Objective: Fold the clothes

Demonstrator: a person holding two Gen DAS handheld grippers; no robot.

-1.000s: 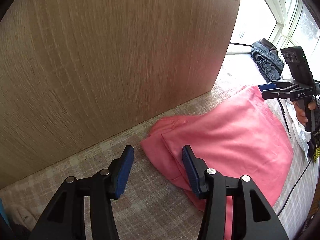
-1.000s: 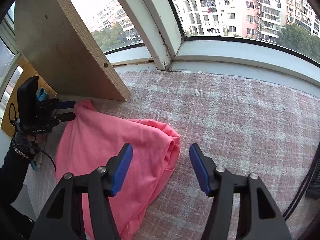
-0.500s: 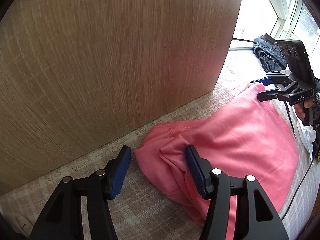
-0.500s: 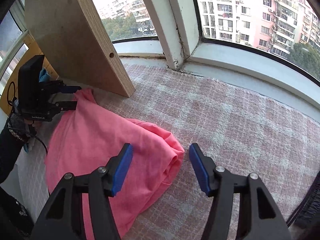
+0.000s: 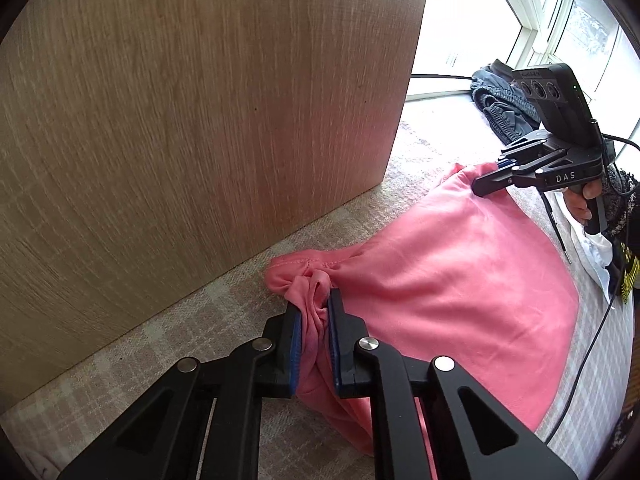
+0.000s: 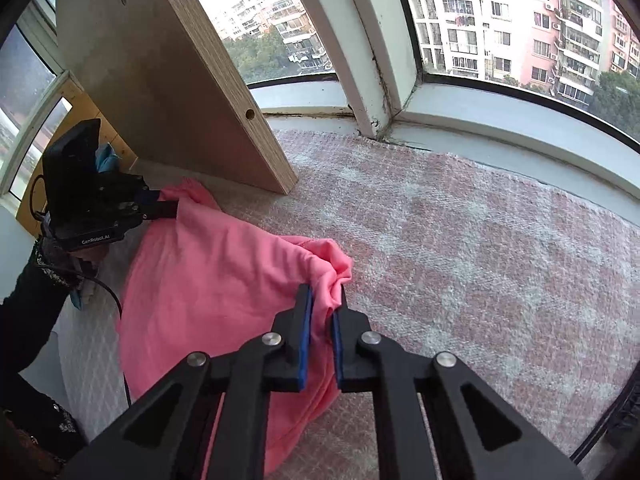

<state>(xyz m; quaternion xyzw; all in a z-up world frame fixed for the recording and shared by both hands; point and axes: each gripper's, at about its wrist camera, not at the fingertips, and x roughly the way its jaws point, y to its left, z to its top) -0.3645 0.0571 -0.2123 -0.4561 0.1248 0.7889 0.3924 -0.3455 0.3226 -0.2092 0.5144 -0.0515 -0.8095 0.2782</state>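
Note:
A pink garment (image 5: 440, 280) lies spread on a checked blanket (image 5: 192, 328) beside an upright wooden panel (image 5: 200, 120). In the left wrist view my left gripper (image 5: 314, 312) is shut on a bunched corner of the garment near the panel's foot. My right gripper (image 5: 490, 178), held by a hand, pinches the far corner. In the right wrist view the right gripper (image 6: 322, 304) is shut on a gathered corner of the pink garment (image 6: 208, 280), and the left gripper (image 6: 162, 206) grips the opposite corner.
A dark grey garment (image 5: 500, 108) lies by the window at the back. A white cloth (image 5: 592, 252) and a black cable (image 5: 580, 380) sit at the right edge. The window frame (image 6: 376, 60) borders the blanket (image 6: 460, 260). The wooden panel (image 6: 180, 100) stands close on the left.
Both grippers stood open over the garment's corners; each has since moved forward and shut on its corner, bunching the pink cloth between the pads.

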